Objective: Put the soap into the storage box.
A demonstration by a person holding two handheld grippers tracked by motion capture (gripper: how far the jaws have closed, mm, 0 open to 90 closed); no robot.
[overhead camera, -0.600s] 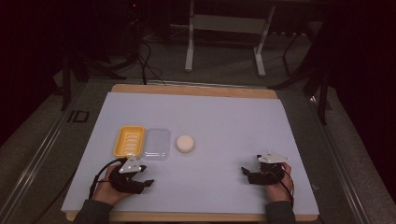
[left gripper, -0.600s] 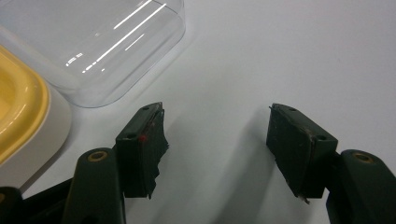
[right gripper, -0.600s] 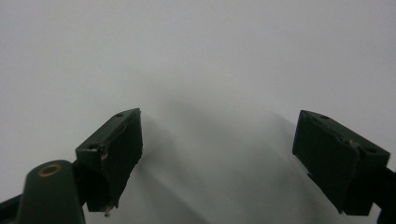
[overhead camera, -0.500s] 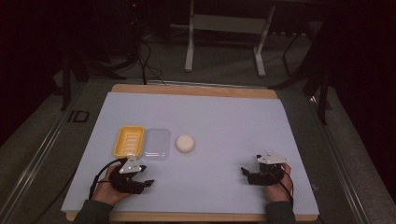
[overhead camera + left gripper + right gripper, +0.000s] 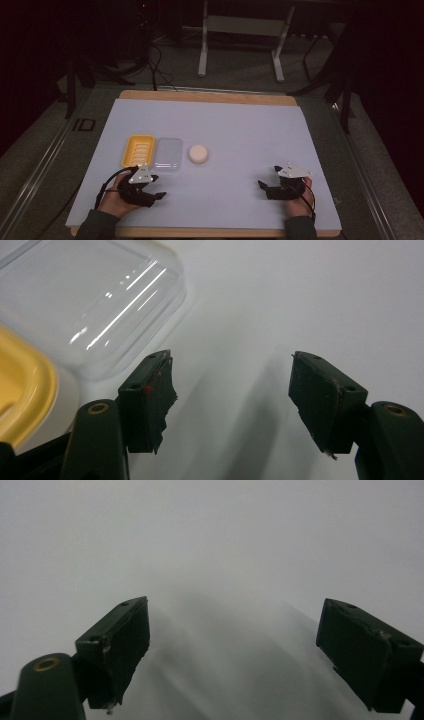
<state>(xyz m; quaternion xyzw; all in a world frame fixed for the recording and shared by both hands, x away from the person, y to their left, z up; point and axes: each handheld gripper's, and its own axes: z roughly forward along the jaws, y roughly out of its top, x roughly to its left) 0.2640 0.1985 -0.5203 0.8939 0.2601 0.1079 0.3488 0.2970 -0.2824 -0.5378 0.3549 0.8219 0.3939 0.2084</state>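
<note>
Resting near edge: left gripper, right gripper, both agape, empty. Advice: approach soap squarely, jaws wide.

two black two-jaw grippers with grey three-cornered top plates, brass-coloured screws, trailing black cables

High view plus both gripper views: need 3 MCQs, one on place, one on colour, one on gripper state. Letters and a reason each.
1. The round white soap lies where?
A. right of the clear lid
B. inside the tray
C. between the jaws of a gripper

2. What colour is the ridged tray?
A. blue
B. yellow
C. red

3. How do the jaws of the left gripper stand?
A. shut on the lid
B. shut on nothing
C. open

Key: 1 A, it sits on the bare mat beside the lid. 2 B, the tray is yellow. 3 C, a wide gap with bare mat shows between its jaws.
</note>
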